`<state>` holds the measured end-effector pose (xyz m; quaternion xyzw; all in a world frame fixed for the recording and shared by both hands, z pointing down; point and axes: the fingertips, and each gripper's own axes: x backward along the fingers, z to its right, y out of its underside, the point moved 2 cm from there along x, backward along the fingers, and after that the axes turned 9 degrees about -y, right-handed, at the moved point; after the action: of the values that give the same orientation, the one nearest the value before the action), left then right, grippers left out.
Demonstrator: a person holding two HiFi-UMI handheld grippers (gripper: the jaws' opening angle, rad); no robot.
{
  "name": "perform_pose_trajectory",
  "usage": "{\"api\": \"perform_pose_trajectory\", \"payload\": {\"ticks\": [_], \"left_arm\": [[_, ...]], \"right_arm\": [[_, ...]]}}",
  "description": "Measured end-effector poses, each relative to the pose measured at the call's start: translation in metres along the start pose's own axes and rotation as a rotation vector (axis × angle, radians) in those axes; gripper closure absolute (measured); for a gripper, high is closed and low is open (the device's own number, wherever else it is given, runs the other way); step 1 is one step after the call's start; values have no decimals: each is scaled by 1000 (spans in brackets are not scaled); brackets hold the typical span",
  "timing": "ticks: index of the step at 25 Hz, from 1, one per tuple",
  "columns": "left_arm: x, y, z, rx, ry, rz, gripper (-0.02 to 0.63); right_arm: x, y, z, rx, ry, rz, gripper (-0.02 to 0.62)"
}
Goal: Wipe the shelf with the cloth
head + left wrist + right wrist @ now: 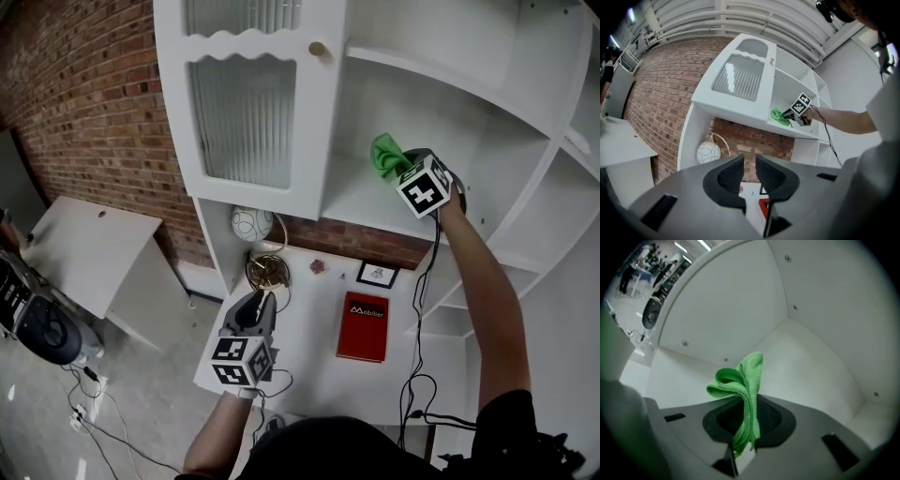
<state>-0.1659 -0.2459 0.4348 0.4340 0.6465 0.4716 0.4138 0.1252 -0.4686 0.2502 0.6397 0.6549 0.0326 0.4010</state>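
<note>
A green cloth [384, 155] hangs bunched from my right gripper [398, 169], which is shut on it inside the open compartment of the white shelf unit. The cloth [743, 380] stands folded up between the jaws in the right gripper view, just above the white shelf board [806, 366] and near the back corner. My left gripper [255, 302] hovers low over the white desk surface, its jaws drawn together to a thin slit with nothing in them. The left gripper view looks past its own jaws [750, 168] up at the cloth [778, 116] and the shelf board [787, 127].
A ribbed-glass cabinet door [246, 117] stands left of the compartment. Below it are a white ball lamp [251, 224], a gold ring stand [267, 270], a small framed picture [377, 275] and a red book [363, 326]. More shelves run along the right. A low white table [84, 248] sits at far left.
</note>
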Motion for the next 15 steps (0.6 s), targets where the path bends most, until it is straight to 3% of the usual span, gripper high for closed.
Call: {"api": "perform_pose_trajectory", "payload": {"ticks": [5, 11, 15], "left_arm": [[12, 0, -13, 6, -46, 6, 530], [30, 6, -39, 25, -125, -2, 530], [29, 10, -39, 42, -134, -4, 531]], "right_arm": [[-11, -46, -51, 0, -172, 126, 541], [-22, -66, -87, 139, -236, 79, 541], [-26, -57, -91, 144, -267, 60, 541]]}}
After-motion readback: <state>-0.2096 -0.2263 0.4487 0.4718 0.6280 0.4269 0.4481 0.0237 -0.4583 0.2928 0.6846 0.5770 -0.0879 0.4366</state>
